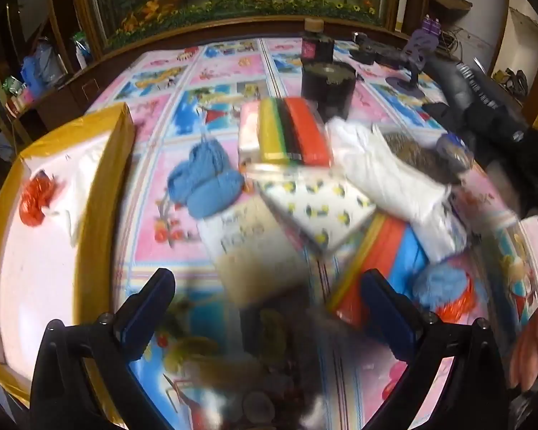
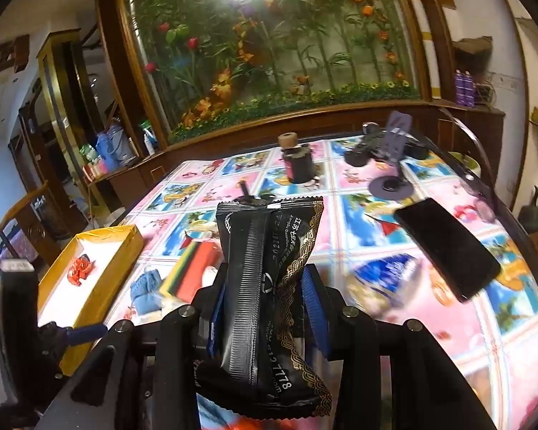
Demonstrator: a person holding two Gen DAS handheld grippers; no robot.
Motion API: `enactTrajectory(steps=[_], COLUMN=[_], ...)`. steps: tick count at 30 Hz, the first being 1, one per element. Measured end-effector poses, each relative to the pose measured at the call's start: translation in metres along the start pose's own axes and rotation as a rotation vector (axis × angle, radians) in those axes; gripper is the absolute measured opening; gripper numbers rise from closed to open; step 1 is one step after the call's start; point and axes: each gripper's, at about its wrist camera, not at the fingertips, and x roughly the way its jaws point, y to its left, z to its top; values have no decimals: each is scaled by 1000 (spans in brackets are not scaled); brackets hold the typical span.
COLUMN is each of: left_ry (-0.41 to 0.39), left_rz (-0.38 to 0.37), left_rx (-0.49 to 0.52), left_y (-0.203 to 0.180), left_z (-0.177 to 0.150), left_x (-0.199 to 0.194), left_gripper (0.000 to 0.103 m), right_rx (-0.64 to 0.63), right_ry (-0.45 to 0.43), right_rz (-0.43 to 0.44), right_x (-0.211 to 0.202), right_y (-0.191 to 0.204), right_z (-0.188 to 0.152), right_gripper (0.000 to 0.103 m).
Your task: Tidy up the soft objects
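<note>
The right gripper (image 2: 265, 308) tilts a little downward over the table, its blue pads clamped on one black foil packet (image 2: 269, 286) that stands up at the centre of the right wrist view. The left gripper (image 1: 269, 308) hangs over the heap with its jaws spread wide and nothing between them. At the left of that view sits one yellow box (image 1: 71, 165) holding a single red scrunchie (image 1: 36, 197). On the patterned tablecloth (image 1: 154, 243) I count one blue knitted bundle (image 1: 204, 179), one striped sponge pack (image 1: 290, 132) and one white cloth roll (image 1: 387, 175); the rest is blurred. A bare hand (image 1: 534, 337) shows at the lower right edge.
</note>
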Motion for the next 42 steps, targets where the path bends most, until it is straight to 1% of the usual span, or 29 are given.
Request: enactTrajectory(steps=[2,4,5,7,10,11,13,16,18,20,21,23,24,25,28,30,32,34,38,42], left_ry=[6,12,25,36,0,-5,6,4,-8,-6,-6,-5,-5,-6,-6,-5,-6,-6,-6,-6], left_rz=[-26,-53,-68,-139,-181,-173,-113,-109,-121,-112,-113,-112,-111,-112,-114,-110,-109,-110,-110,-110], left_rx=[-34,-72,-86,-125,-144,-137,-83,-87,-104,-97,-97,-95,-96,-96,-97,-95,-96,-97,-97,-97], left_y=[3,12,14,22,26,25,16,15,17,17,17,17,17,17,16,15,15,15,15,15], left_z=[-5,-7,-7,-8,-13,-15,-17,-14,-14,-15,-14,-14,-14,-14,-14,-14,-14,-14,-14,-15], left_x=[0,4,7,10,6,5,6,5,5,5,5,5,6,5,6,6,6,6,6,6], left_gripper=[103,103,103,103,103,103,103,103,103,103,103,103,103,103,103,103,103,103,103,103], right_rx=[21,39,47,67,98,103,113,89,79,70,62,43,30,17,-7,-8,-1,11,46,50], right_ry=[1,29,57,102,182,208,238,271,294,313,319,336,345,347,353,357,362,359,346,346], right_rz=[-15,-41,-62,-106,-157,-167,-165,-196,-196,-203,-213,-237,-249,-259,-269,-264,-248,-217,-169,-157], right_x=[-10,-15,-16,-16,-12,-11,-11,-10,-5,-1,0,4,5,5,6,8,8,7,4,5], right_y=[-12,-23,-30,-44,-60,-63,-67,-63,-57,-53,-52,-49,-46,-45,-42,-44,-46,-48,-53,-53], right_z=[-5,-11,-17,-23,-36,-40,-44,-49,-51,-52,-53,-53,-54,-55,-55,-55,-55,-55,-55,-55], right_gripper=[43,43,43,43,43,43,43,43,43,44,47,58,68,75,75,75,78,83,86,88])
